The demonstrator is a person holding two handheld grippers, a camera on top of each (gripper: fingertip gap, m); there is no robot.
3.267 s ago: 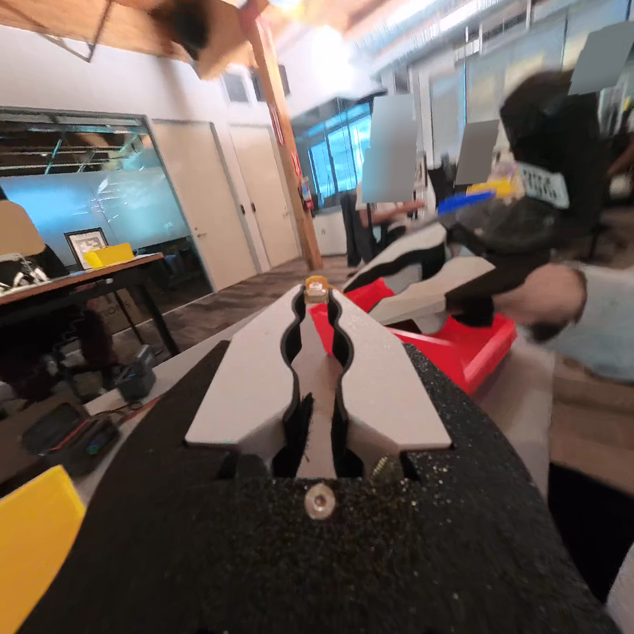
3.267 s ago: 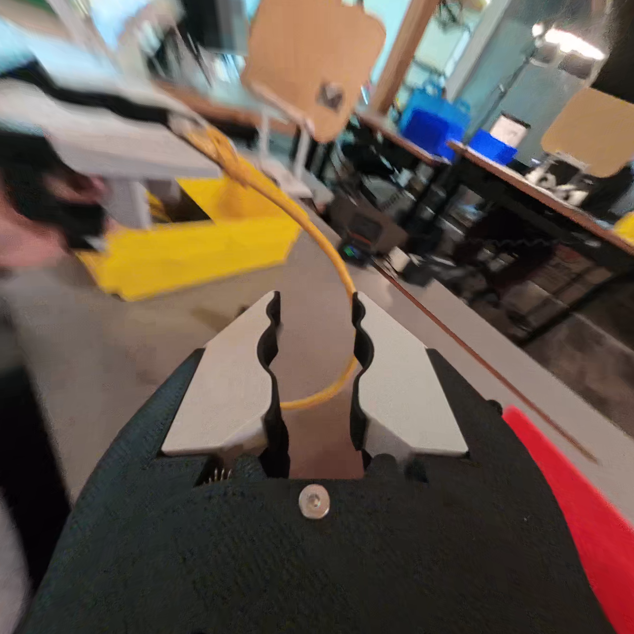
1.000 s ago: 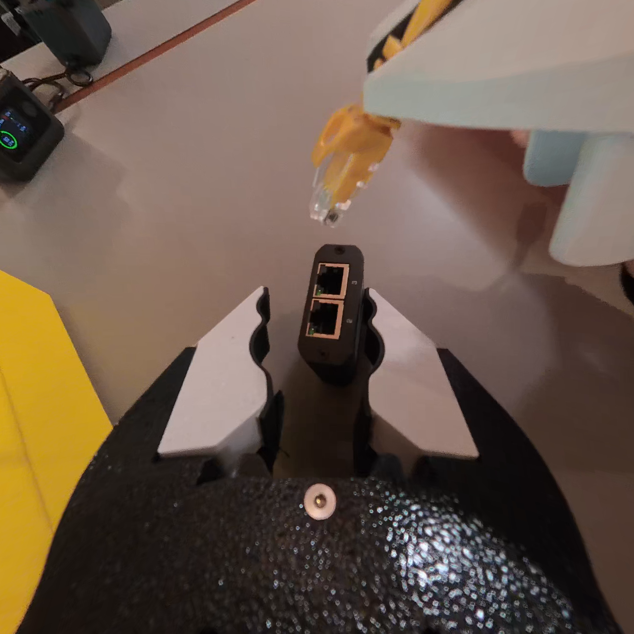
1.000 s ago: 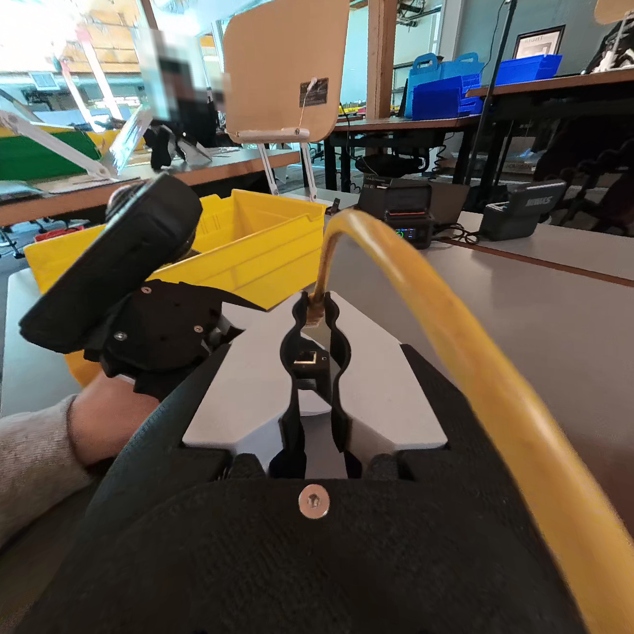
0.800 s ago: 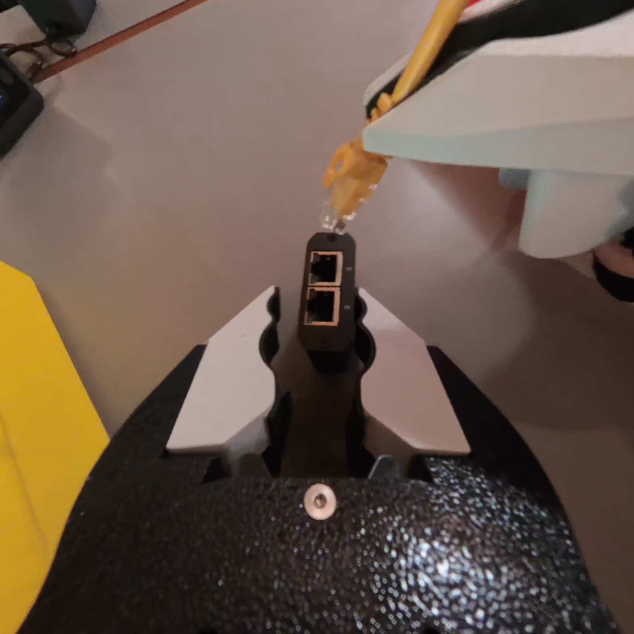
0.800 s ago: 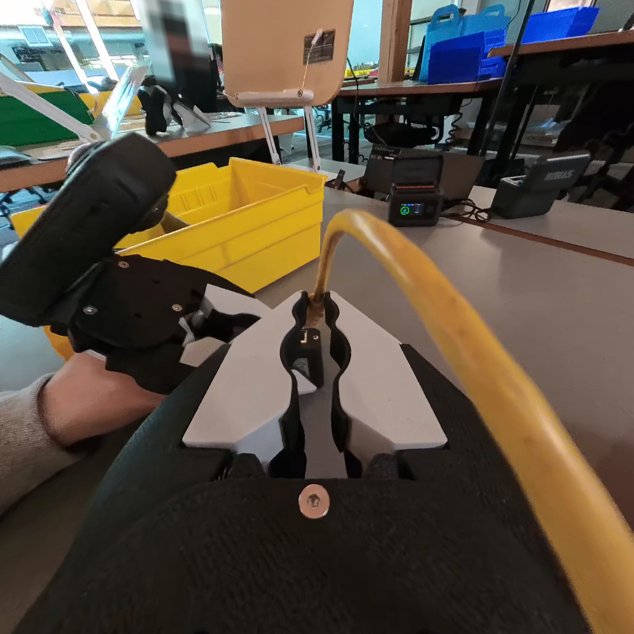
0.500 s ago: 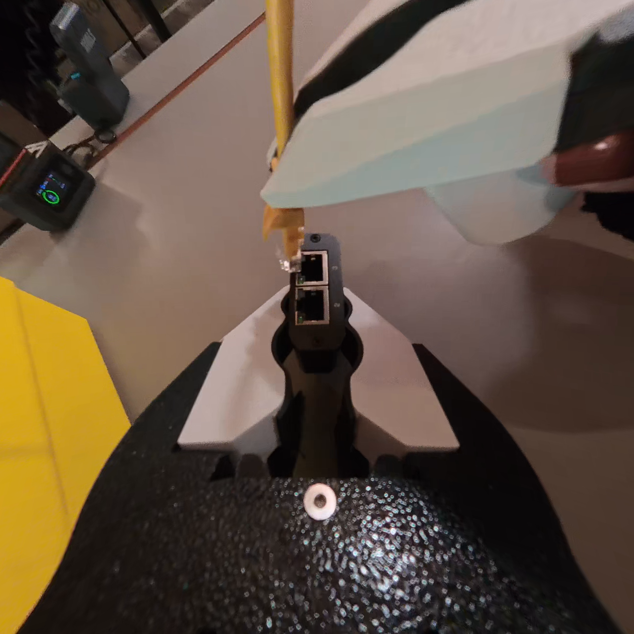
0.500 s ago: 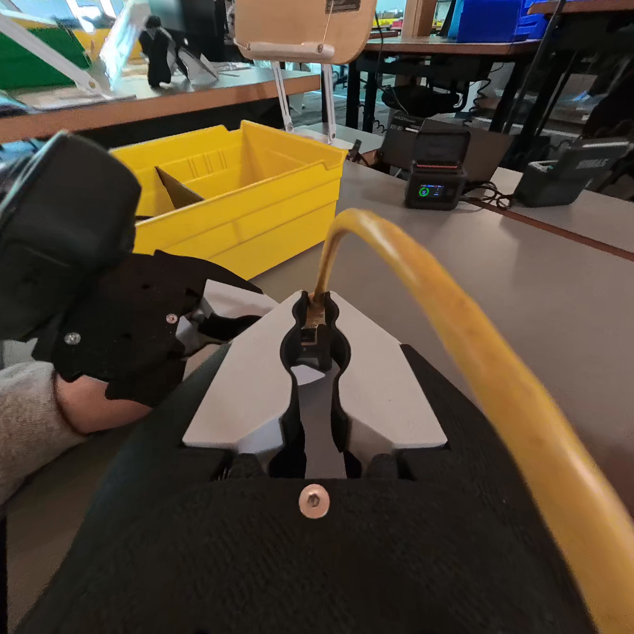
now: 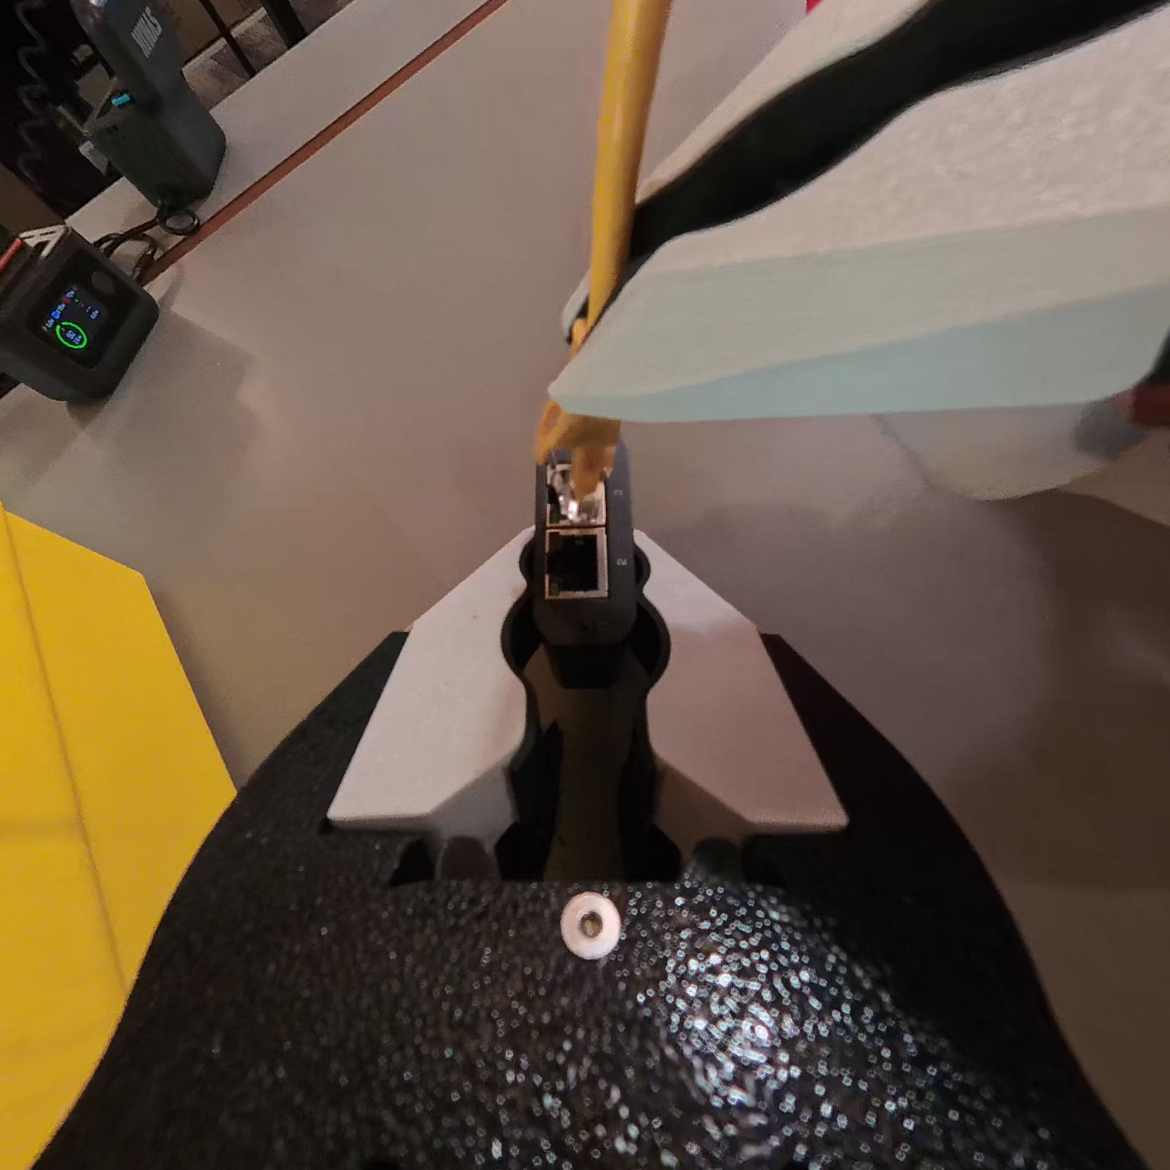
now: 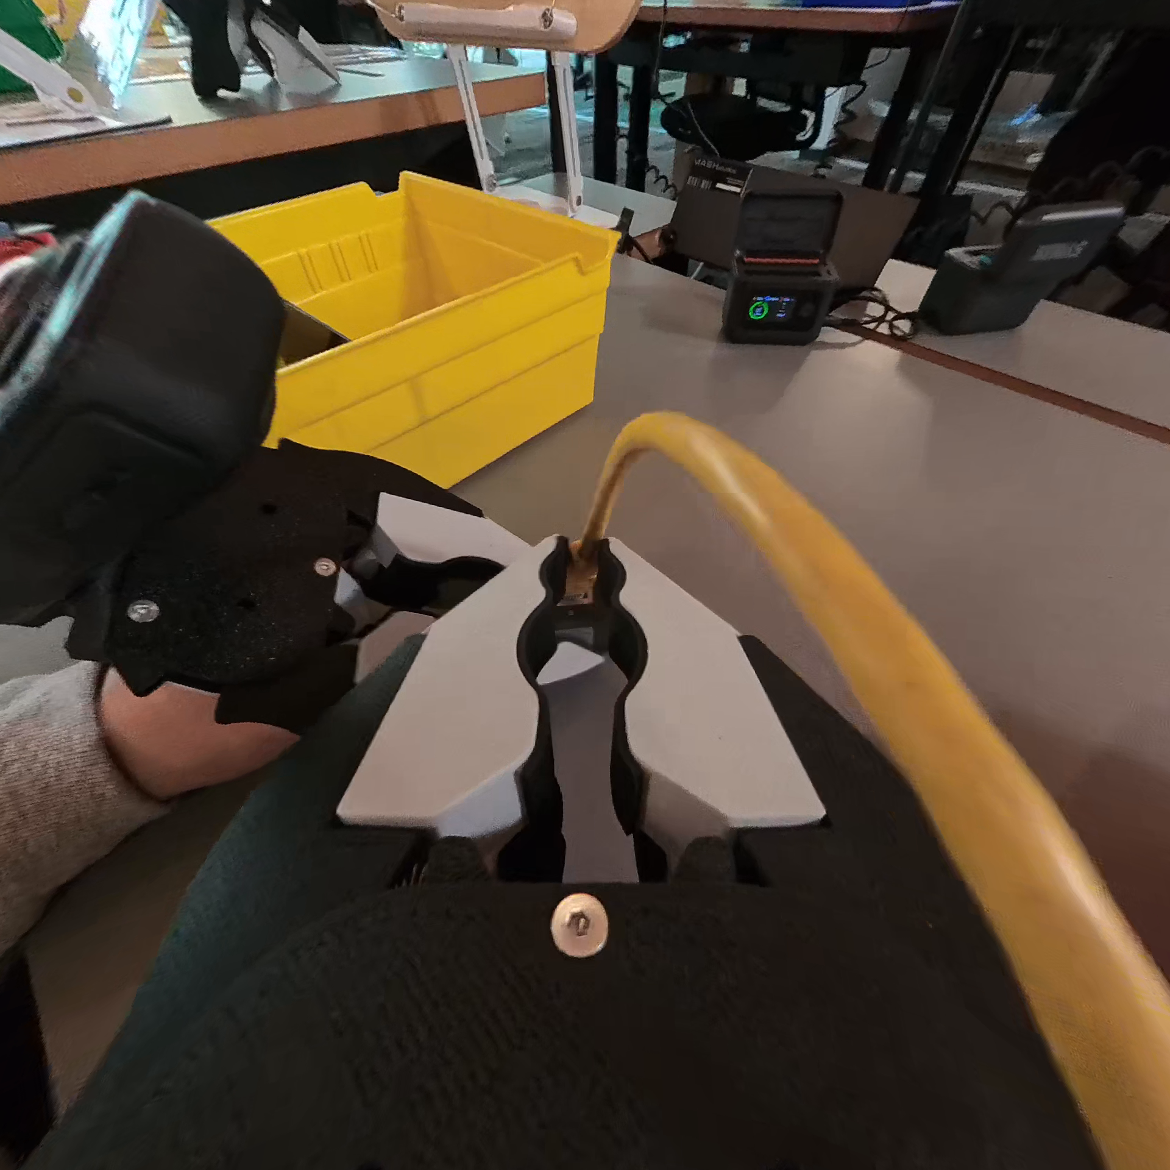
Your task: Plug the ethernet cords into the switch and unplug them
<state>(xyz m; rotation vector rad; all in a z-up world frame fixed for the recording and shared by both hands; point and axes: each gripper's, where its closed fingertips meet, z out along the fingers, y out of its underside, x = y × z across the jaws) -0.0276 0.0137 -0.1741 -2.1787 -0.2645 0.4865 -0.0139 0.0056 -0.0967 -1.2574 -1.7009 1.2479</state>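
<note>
1. Since half a second ago, the clear plug (image 9: 579,500) has entered the switch's far port.
2. Right tool (image 10: 581,557) pinches the yellow cord (image 10: 855,620) behind its plug.
3. Left tool (image 9: 579,570) clamps the black switch (image 9: 585,570) above the grey counter (image 9: 380,316).

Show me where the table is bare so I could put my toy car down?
The grey table is bare between the yellow bin and the small black box with a lit screen, and right of the yellow cord. It is crowded near the left gripper, holding the switch, and the right gripper.
</note>
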